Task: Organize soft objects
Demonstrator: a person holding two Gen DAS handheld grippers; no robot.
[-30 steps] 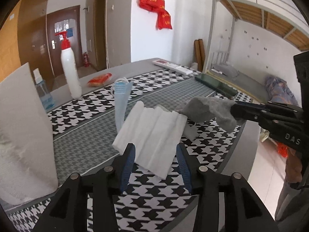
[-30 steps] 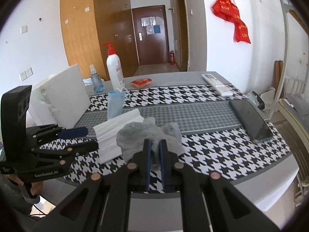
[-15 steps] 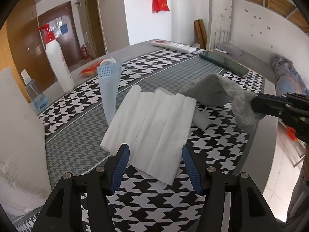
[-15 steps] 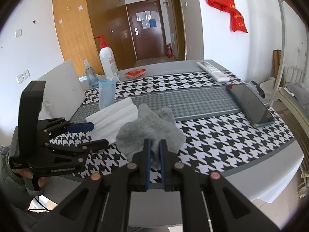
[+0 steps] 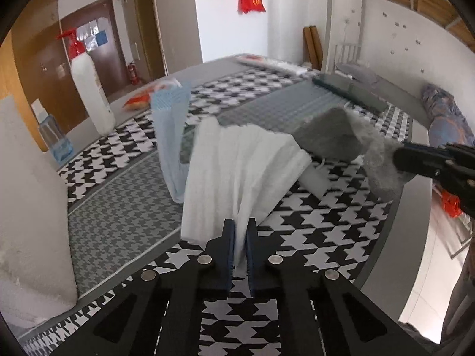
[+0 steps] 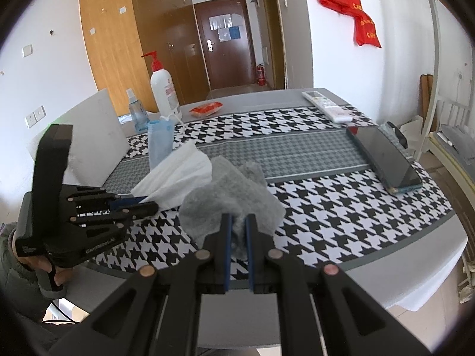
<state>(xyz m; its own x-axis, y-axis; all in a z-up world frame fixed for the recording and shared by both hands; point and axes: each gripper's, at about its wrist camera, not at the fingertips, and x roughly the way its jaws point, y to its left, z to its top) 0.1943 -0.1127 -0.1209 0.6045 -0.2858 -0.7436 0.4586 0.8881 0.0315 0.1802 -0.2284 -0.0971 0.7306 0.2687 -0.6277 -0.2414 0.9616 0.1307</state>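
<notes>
Presently, left wrist view:
Left gripper point(image 5: 240, 238): jaws pinched on the near edge of the white cloth point(image 5: 237, 175), which rises off the table toward 12 o'clock.
Snag risk: the blue face mask point(image 5: 171, 145) stands just beside the cloth at 10 o'clock; a sideways pull would likely drag or topple it.
Tangle risk: the grey cloth point(image 5: 335, 139) meets or overlaps the white one's far corner at 2 o'clock; I cannot tell which, and parting them briskly could slip one from its pinch.
Right gripper point(image 5: 415, 163): at 3 o'clock, closed on the grey cloth's fluffy edge.

Right wrist view:
Grip: right gripper jaws nearly together with the grey cloth bunched between them, its bulk hanging toward 12 o'clock over the table.
Slip risk: only a small tuft looks clamped, so a tug may free it.
Surface: houndstooth tablecloth point(image 6: 341, 207) on a grey table; phone point(image 6: 383, 158) at 2 o'clock, remote point(image 6: 326, 106) at 1 o'clock, pump bottle point(image 6: 163, 89) at 11 o'clock.
Room: brown door point(image 6: 225, 38) at 12 o'clock, red hangings point(image 6: 353, 9) at 1 o'clock.
</notes>
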